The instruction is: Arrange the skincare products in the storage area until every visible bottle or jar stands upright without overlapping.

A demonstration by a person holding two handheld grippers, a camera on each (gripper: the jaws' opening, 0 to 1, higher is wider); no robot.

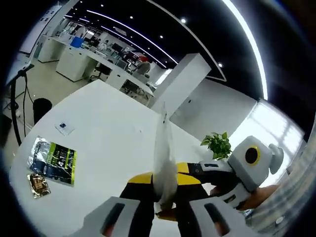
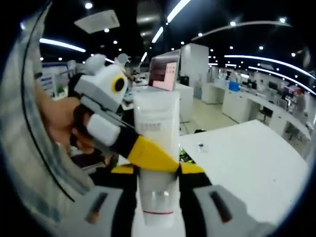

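Note:
A white skincare tube (image 2: pixel 157 129) with a clear cap at its lower end is held up in the air above the white table (image 2: pixel 247 158). My right gripper (image 2: pixel 158 200) is shut on its lower part, a jaw pressing each side. My left gripper (image 2: pixel 150 158) comes in from the left, its yellow fingers clamped across the middle of the tube. In the left gripper view the tube (image 1: pixel 164 163) shows edge-on, thin and upright, between my left gripper (image 1: pixel 165 211) jaws. There the right gripper (image 1: pixel 174 177) crosses it with yellow fingers, held by a person's hand (image 1: pixel 256 197).
On the white table (image 1: pixel 108 123) lie a green-and-black foil packet (image 1: pixel 54 160), a small brown packet (image 1: pixel 38 183) and a small card (image 1: pixel 64 128). A potted plant (image 1: pixel 217 144) stands at the far edge. A person's hand (image 2: pixel 57 123) and sleeve are close on the left.

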